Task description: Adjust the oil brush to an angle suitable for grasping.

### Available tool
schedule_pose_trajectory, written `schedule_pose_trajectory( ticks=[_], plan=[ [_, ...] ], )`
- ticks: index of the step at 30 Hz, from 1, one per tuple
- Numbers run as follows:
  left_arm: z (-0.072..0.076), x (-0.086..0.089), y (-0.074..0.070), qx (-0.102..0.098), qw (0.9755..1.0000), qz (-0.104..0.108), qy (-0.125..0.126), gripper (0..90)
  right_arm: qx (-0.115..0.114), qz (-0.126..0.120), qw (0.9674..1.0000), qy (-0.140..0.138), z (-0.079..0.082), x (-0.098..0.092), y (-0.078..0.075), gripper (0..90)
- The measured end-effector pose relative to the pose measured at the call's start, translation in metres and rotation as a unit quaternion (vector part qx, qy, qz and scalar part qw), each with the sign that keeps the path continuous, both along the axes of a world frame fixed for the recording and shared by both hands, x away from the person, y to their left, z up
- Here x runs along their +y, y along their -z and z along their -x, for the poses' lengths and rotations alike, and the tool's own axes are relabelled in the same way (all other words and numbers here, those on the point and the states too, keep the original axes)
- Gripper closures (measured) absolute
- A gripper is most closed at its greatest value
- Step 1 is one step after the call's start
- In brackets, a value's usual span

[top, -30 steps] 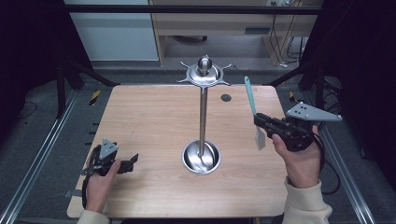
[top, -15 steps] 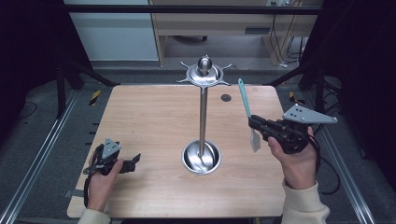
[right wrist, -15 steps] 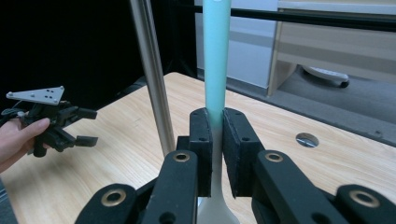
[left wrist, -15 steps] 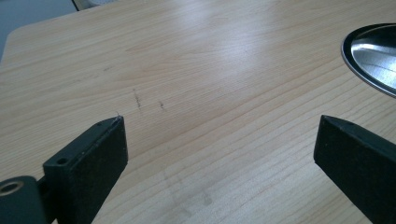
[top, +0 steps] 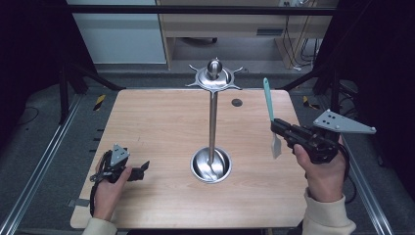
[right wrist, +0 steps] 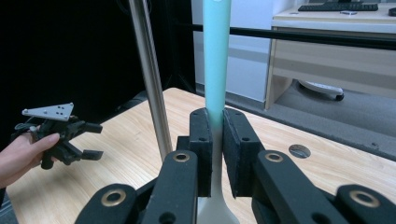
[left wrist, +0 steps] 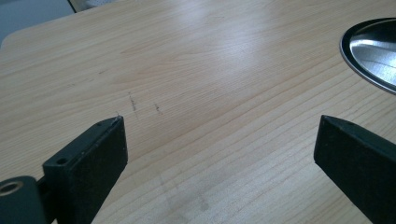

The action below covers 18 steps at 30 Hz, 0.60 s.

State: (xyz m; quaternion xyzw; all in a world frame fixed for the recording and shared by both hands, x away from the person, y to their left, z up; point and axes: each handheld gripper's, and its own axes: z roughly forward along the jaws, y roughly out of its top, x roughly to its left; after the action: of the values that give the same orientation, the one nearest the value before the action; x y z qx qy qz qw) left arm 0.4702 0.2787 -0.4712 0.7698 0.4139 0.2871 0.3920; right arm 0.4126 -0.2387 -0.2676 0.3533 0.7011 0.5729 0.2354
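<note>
A spatula with a teal handle (top: 267,98) and a white blade (top: 276,145) stands nearly upright, handle up, over the table's right side. My right gripper (top: 274,125) is shut on its neck; in the right gripper view the pads (right wrist: 201,140) press both sides of the spatula (right wrist: 215,56). A steel utensil stand rises at mid-table, with a round base (top: 210,165), a thin pole (top: 212,122) and a hooked top (top: 214,74). My left gripper (top: 142,170) rests at the table's front left, open with nothing between its jaws (left wrist: 219,140).
A small dark round mark (top: 237,103) sits near the table's far edge. The stand's base (left wrist: 373,51) lies close to the right of the left gripper. Metal frame rails (top: 44,161) run along both sides. A wooden desk (top: 230,24) stands behind the table.
My right gripper swayed slightly left and back with the spatula, which now stands a little more upright. The left gripper has kept still.
</note>
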Motion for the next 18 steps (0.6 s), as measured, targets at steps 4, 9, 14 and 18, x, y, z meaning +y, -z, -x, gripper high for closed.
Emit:
schedule_pose_trajectory(
  ticks=[4, 9, 14, 18],
  plan=[
    [0.0, -0.001, 0.001, 0.002, 1.0, -0.002, 0.003, 2.4, -0.003, -0.001, 1.0, -0.004, 0.001, 0.0, -0.001, 82.6],
    [0.0, -0.002, 0.0, 0.001, 1.0, -0.003, 0.003, 2.5, 0.0, 0.0, 1.0, -0.003, 0.002, 0.003, -0.003, 82.7],
    [0.0, -0.001, 0.001, 0.002, 1.0, -0.002, 0.003, 2.4, -0.006, -0.007, 0.9999, -0.011, 0.004, 0.006, -0.004, 82.7],
    [0.0, -0.002, 0.001, 0.002, 1.0, -0.004, 0.004, 2.5, -0.01, -0.005, 0.9997, -0.022, 0.005, 0.01, -0.005, 82.6]
  ],
)
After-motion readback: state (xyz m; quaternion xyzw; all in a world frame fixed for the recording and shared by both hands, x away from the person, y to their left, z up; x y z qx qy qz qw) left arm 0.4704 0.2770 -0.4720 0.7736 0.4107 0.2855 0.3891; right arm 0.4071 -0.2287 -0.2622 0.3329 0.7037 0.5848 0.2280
